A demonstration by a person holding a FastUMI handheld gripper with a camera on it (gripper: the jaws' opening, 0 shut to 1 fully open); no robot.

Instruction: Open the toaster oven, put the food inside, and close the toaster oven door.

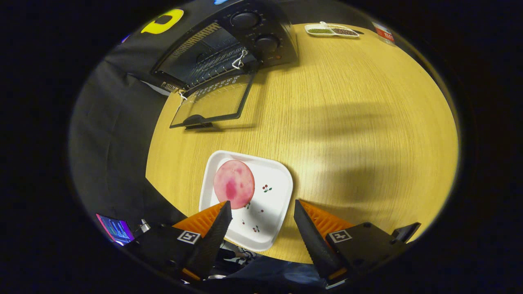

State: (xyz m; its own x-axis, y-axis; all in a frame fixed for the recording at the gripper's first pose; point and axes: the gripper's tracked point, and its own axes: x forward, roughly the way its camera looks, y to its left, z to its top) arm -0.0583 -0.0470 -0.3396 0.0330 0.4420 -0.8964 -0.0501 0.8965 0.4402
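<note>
A black toaster oven (229, 49) stands at the far side of the wooden table, its glass door (212, 102) folded down flat and the wire rack inside showing. A round pink slice of food (233, 183) lies on a white square plate (273, 179) close to me. My gripper (261, 206) hovers open over the plate's near part. One fingertip is right at the slice's near edge, the other past the plate's opposite edge. Nothing is held between the fingers.
A white divided dish (331, 30) with green and brown grains sits at the far table edge, with a small red-labelled packet (384, 32) beside it. Black cloth hangs by the table. A lit screen (116, 228) glows low beside the gripper.
</note>
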